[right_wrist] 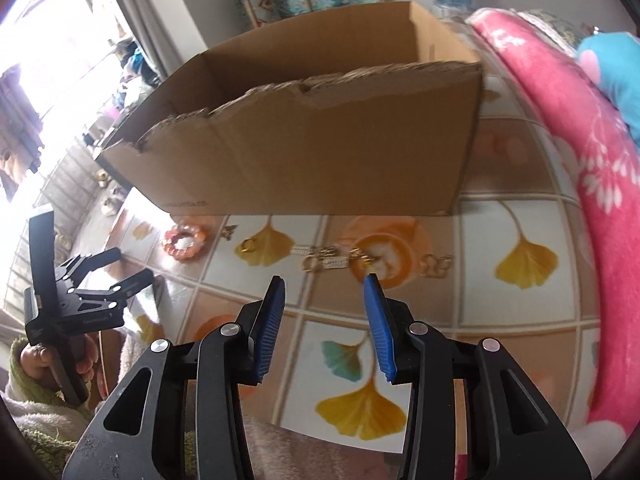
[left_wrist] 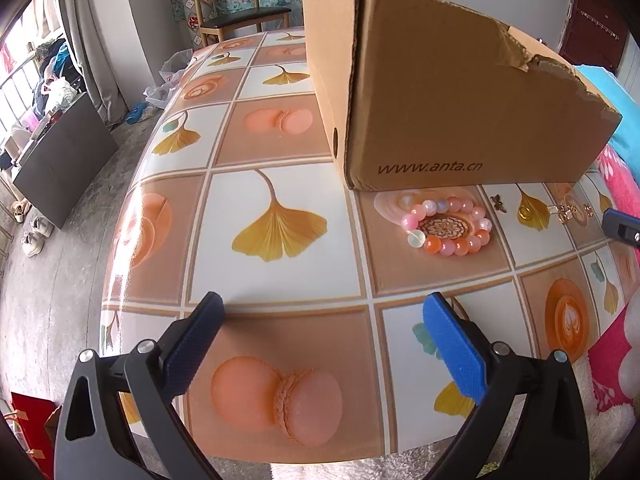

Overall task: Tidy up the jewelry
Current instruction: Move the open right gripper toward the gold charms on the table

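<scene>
A: Where does the jewelry lie?

B: On the patterned tablecloth, in a row just in front of the torn cardboard box. The pink and orange bead bracelet sits at the left end, then a small butterfly charm, a gold ring, and gold earrings and chain pieces further right.

A: And the grippers?

B: The left gripper hangs over a bare patch of cloth, fingers spread wide, nothing between them. The right gripper points down at the gold pieces, jaws partly apart and empty, tips close above the table.

A: Anyone visible?

B: A hand in a fuzzy sleeve holds the left tool.
</scene>
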Demonstrator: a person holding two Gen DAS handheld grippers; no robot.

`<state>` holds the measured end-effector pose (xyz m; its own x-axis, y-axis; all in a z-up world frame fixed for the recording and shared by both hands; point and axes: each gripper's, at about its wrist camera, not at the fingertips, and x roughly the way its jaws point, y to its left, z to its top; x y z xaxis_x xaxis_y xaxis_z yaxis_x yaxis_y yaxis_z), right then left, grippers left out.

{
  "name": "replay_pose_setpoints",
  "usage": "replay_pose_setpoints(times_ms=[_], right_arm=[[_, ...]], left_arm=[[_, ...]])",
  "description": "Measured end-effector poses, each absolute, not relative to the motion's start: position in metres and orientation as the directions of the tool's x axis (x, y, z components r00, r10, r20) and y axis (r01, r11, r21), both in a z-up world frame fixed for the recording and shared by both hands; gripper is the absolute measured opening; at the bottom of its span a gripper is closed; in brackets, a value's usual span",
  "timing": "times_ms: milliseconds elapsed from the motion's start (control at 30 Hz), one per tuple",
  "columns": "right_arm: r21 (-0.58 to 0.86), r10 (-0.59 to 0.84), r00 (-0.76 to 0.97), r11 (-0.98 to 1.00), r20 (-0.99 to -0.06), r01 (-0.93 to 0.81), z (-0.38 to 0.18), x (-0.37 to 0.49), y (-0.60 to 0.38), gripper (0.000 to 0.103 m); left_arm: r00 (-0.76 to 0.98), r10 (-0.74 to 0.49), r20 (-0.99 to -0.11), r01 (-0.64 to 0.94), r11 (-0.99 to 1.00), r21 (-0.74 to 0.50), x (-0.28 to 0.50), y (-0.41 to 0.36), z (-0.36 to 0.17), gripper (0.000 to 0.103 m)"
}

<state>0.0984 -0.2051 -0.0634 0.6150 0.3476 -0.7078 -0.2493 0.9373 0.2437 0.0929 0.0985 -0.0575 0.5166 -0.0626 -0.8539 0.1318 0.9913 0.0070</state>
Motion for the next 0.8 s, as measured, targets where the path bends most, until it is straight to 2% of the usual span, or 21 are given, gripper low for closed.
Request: replay_pose_setpoints(times_ms=[267,333,467,567,600,733,800], right_arm=[[0.266,0.396,0.596,0.917,-0.699,-0.299,-0.068,0.098,-0.191,0.038],[0.271,0.409,0.594,0.911,-0.693,-0.311,-0.068,0.097,-0.190,0.037],[0.269,0.420,0.598,0.906,-0.682,-0.328,-0.066,0.095,-0.189,0.029],[0.280,0.428,0.596,0.902,-0.679,-0.329,-0.069,0.097,-0.187,0.022],[0.284,0.430,0.595,0.901,-0.679,-0.328,-0.070,0.098,-0.188,0.020],[0.295,0.437,0.594,0.898,-0.675,-0.325,-0.072,0.101,-0.189,0.019],[0.305,0.443,0.592,0.896,-0.673,-0.323,-0.072,0.102,-0.191,0.019]], left_arm=[[0.521,-0.052,-0.852,0.139,0.990,0.025,0.093,0.096,-0.054,0.099],[0.553,-0.095,-0.828,0.160,0.987,-0.007,0.089,0.093,-0.046,0.098],[0.614,-0.236,-0.753,0.278,0.958,-0.074,0.077,0.070,-0.024,0.096],[0.607,-0.317,-0.729,0.370,0.924,-0.094,0.077,0.047,-0.017,0.087],[0.595,-0.336,-0.731,0.392,0.914,-0.101,0.078,0.040,-0.018,0.079],[0.535,-0.417,-0.735,0.471,0.869,-0.151,0.086,0.017,-0.025,0.058],[0.506,-0.448,-0.738,0.501,0.848,-0.171,0.091,0.007,-0.029,0.051]])
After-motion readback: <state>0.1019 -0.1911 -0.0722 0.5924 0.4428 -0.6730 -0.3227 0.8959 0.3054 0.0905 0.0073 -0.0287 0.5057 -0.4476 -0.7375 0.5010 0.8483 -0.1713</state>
